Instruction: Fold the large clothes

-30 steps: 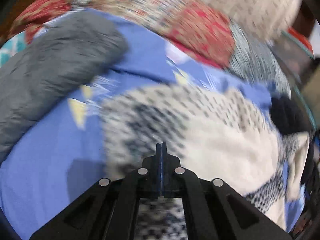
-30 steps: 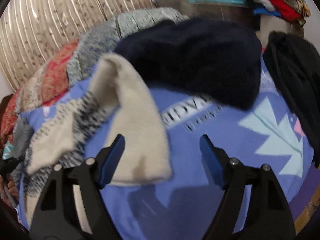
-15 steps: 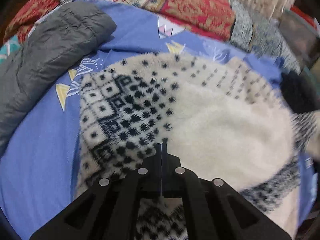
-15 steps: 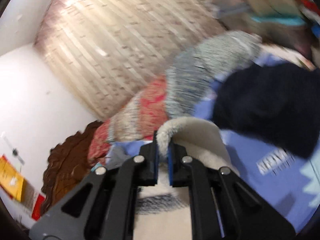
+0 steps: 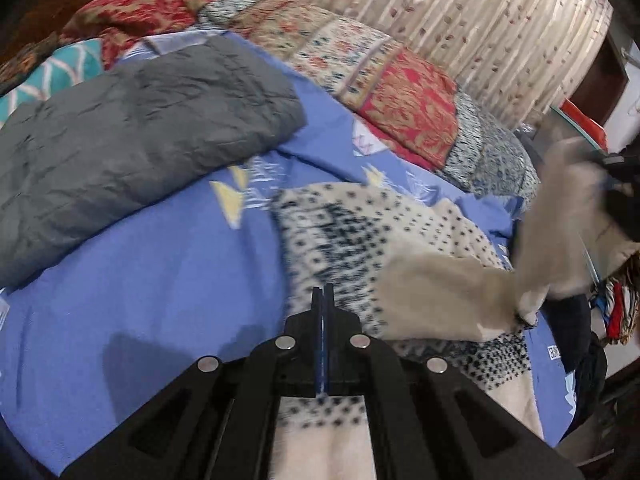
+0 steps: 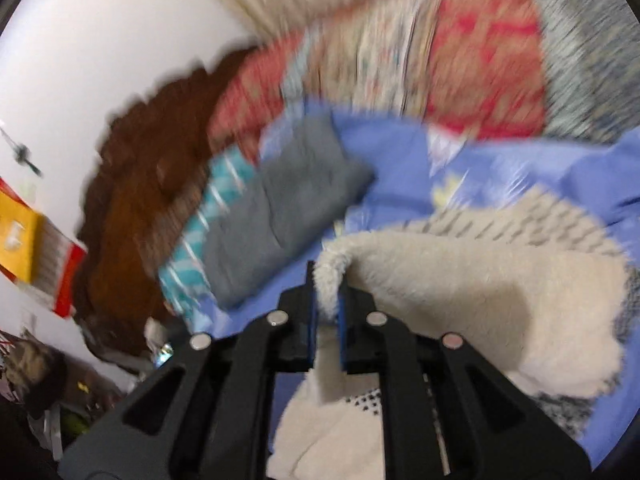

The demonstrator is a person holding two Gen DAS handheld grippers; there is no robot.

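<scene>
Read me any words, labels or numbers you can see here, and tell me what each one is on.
None can be read.
Dark print on the blue bedsheet: too small and cut off to read.
Yellow and red box by the wall: blurred, no lettering legible.

1. In front of my left gripper point(image 5: 323, 294) the blue bedsheet point(image 5: 168, 280) is bare on the left side; there I can pass freely.
2. Further left, the folded grey garment point(image 5: 132, 144) lies on the sheet as a thick bump and blocks that side.
3. At the far edge the patchwork quilt point(image 5: 400, 80) is heaped up like a wall, with the curtain point(image 5: 480, 20) behind it.
4. To the right, the lifted cream fleece sweater point(image 5: 440, 300) hangs across the way.
5. From my right gripper point(image 6: 328, 300), the brown carved headboard point(image 6: 140, 184) and the white wall point(image 6: 100, 40) close the left side.
6. The right view is blurred, so small gaps I cannot judge.
</scene>
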